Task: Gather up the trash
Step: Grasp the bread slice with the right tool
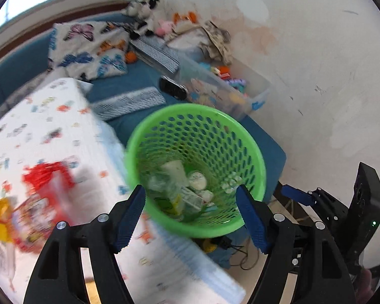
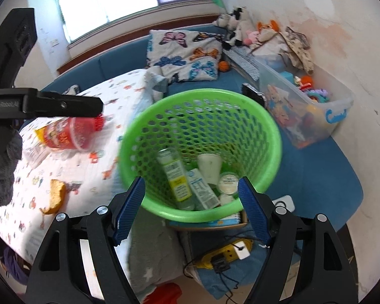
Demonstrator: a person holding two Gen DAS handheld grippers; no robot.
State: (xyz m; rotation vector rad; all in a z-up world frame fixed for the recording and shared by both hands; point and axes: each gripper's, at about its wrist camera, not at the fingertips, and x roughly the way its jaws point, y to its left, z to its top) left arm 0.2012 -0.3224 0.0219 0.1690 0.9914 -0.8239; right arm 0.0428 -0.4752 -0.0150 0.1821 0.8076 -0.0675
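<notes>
Green mesh basket point(image 2: 200, 152) sits at bed corner, bottles and cups inside. Left gripper point(image 1: 191, 217) jaws wide open, empty, above basket. Right gripper point(image 2: 191, 210) jaws apart, holding nothing. Red cup point(image 2: 71, 134) lies on patterned bedspread point(image 2: 71, 169) near left edge

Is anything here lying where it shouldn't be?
Yes. A red cup lies tipped on its side on the patterned bedspread, with a torn piece of bread nearby. Both are outside the green basket, which already holds bottles and cups.
</notes>
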